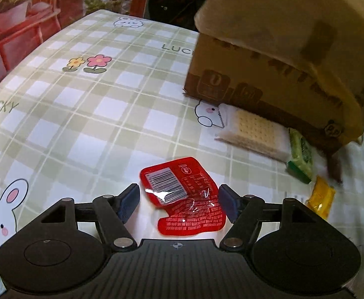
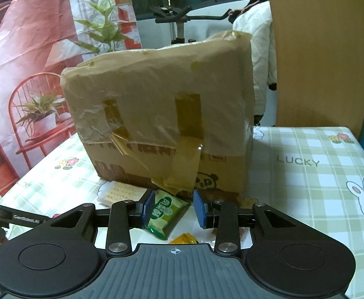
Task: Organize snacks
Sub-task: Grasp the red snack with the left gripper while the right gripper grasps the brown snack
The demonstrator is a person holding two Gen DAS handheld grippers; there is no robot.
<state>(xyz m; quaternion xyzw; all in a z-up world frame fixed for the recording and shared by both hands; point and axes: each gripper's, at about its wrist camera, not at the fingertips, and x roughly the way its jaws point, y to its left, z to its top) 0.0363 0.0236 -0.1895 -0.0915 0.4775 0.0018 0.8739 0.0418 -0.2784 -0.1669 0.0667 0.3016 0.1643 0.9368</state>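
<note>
The red packet [image 1: 184,194] lies flat between the wide-open left gripper's [image 1: 179,203] jaws, its long axis pointing away; the right gripper [image 2: 174,208] stands narrow, holding nothing.

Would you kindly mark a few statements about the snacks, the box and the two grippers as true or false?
1. The red packet lies between the open fingers of the left gripper. True.
2. The cardboard box is blue. False: brown, with tape.
3. The cracker pack sits beside the box. True.
4. The right gripper squeezes the green packet from both sides. False: a gap remains at one pad.
</note>
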